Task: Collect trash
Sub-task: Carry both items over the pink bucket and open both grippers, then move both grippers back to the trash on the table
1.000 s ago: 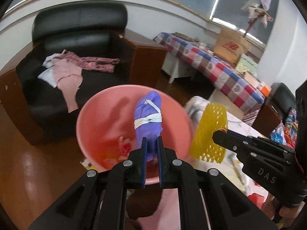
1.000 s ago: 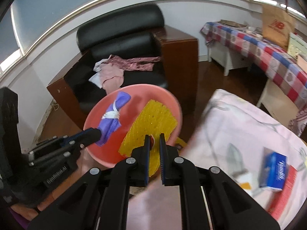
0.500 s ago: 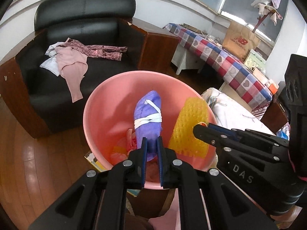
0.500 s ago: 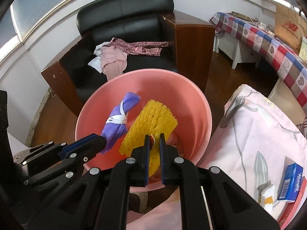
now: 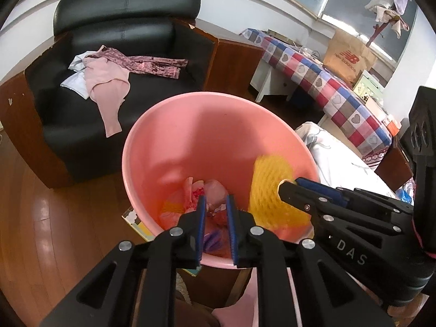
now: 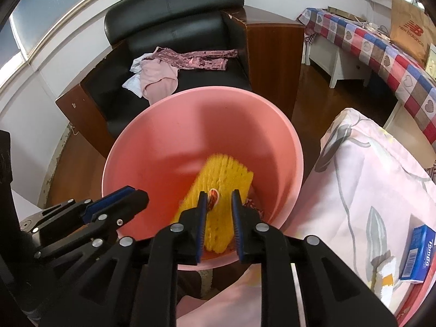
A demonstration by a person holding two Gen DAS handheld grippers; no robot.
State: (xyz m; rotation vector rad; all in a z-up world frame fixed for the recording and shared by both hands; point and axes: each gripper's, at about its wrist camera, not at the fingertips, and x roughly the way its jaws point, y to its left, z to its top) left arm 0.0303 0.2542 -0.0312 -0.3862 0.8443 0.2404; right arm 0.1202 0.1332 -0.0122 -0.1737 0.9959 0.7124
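A pink bin (image 5: 174,125) stands on the floor beside the bed; it also shows in the right wrist view (image 6: 152,125). My left gripper (image 5: 215,204) is open over the bin and holds nothing. The purple bundle (image 5: 211,241) lies low in the bin among other trash, mostly hidden by my fingers. My right gripper (image 6: 219,200) is open above the bin. The yellow foam net (image 6: 218,174) is blurred and dropping into the bin; it shows in the left wrist view (image 5: 268,190) just past the right gripper's fingertips (image 5: 288,188).
A black armchair (image 5: 114,54) with pink clothes (image 5: 109,81) stands behind the bin. The bed with a floral cover (image 6: 368,190) is on the right, with a blue box (image 6: 417,253) on it. A checked table (image 5: 327,81) stands further back.
Both grippers have opened. The purple bundle dropped from the left gripper into the bin. The yellow net has left the right gripper and is falling in.
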